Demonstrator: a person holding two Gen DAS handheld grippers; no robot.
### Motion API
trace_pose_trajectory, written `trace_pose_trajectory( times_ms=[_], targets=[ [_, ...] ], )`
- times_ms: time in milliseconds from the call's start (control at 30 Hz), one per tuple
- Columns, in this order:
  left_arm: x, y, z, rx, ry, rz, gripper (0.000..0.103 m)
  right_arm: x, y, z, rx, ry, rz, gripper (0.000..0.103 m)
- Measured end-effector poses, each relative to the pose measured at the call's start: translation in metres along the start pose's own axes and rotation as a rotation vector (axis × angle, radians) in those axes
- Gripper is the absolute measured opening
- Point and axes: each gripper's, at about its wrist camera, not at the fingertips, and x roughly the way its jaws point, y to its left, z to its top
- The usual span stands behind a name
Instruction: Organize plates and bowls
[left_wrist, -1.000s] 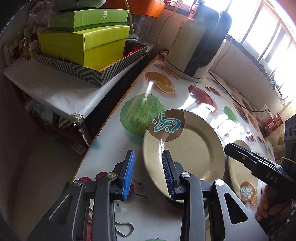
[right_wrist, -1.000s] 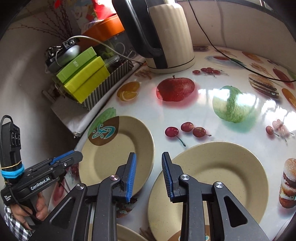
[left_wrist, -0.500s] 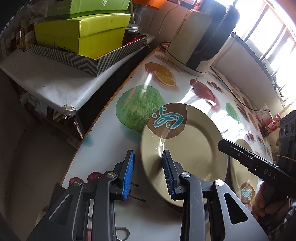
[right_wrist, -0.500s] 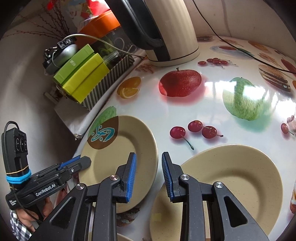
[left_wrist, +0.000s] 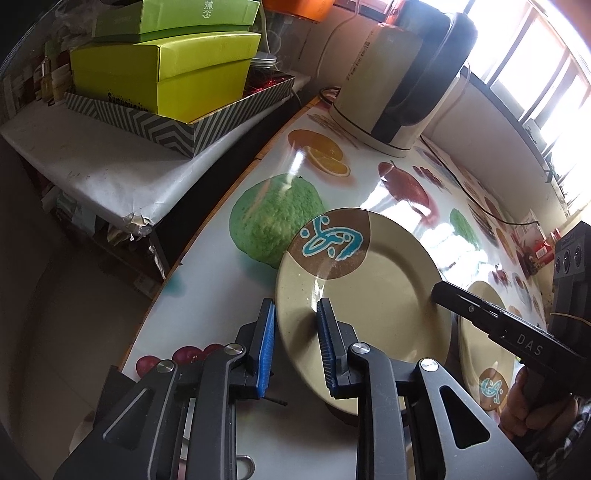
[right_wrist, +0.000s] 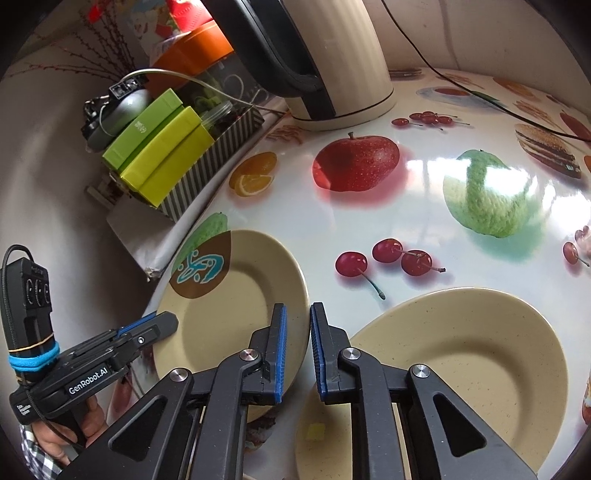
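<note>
A beige plate with a brown and teal motif (left_wrist: 369, 291) lies on the fruit-print table; it also shows in the right wrist view (right_wrist: 236, 306). My left gripper (left_wrist: 293, 349) is open, its jaws straddling the plate's near-left rim. My right gripper (right_wrist: 296, 349) is open with its jaws on either side of the plate's right rim; it shows in the left wrist view (left_wrist: 465, 301) at that edge. A second beige plate (right_wrist: 454, 373) lies to the right and also shows in the left wrist view (left_wrist: 484, 347).
A cream and black kettle (left_wrist: 399, 77) with its cord stands at the back of the table (left_wrist: 207, 295). Green boxes in a striped tray (left_wrist: 162, 74) sit on a lower shelf left of the table edge.
Both grippers have moved forward onto the motif plate: the left jaws now straddle its left rim, the right jaws its right rim. Both stay open.
</note>
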Motion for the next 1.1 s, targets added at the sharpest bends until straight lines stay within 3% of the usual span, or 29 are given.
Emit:
trace_pose_trajectory(
  times_ms=[667,1100],
  targets=[
    [-0.039,-0.01,-0.006,0.024,-0.049,-0.006,0.022,-0.04,0.015,-0.012,0.013,-0.05,0.019,0.013],
    [-0.069,-0.025,-0.036,0.04,-0.057,-0.039,0.022,-0.088,0.02,-0.05,0.036,-0.095,0.016,0.013]
  ],
)
